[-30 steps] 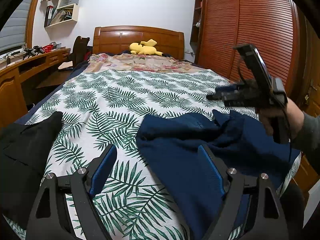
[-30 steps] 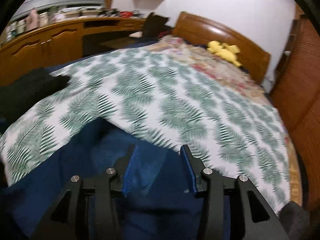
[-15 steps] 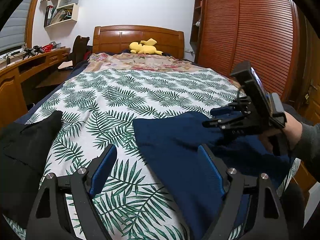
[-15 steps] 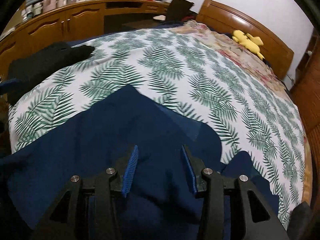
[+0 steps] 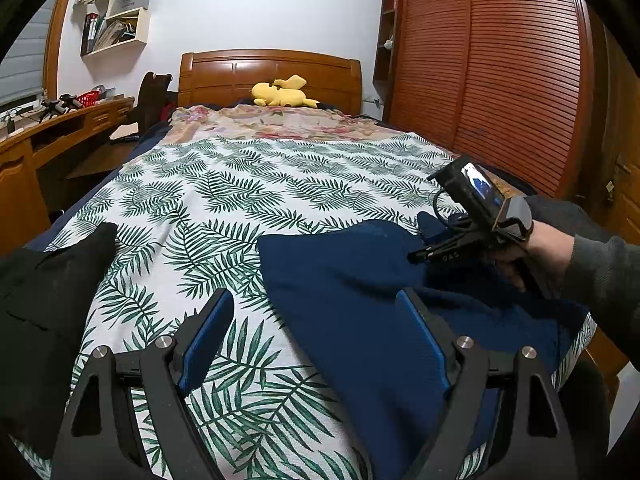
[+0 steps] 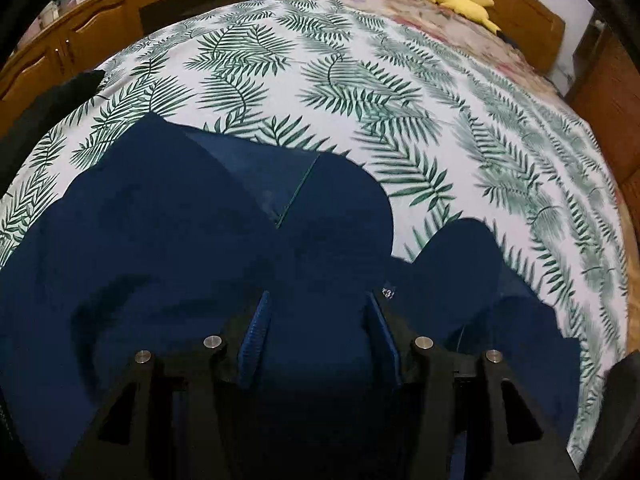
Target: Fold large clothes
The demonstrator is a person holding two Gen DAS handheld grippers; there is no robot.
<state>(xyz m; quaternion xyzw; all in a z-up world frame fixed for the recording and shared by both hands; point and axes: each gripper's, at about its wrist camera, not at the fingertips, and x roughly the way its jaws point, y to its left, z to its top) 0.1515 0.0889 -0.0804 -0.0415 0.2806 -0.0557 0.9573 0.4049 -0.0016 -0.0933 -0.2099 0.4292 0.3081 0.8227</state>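
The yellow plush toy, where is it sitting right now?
The yellow plush toy lies at the far end of the bed, against the wooden headboard, beyond the floral blanket.

A garment [image 5: 352,300] lies on the bed's [image 5: 240,200] near right part, a second garment [image 5: 48,292] at its left edge, a plush toy [image 5: 282,94] by the headboard [image 5: 268,76].

Yellow plush toy [image 5: 282,94] by wooden headboard [image 5: 268,76], leaf-print bedspread [image 5: 240,196], perhaps books on wall shelf [image 5: 116,26]
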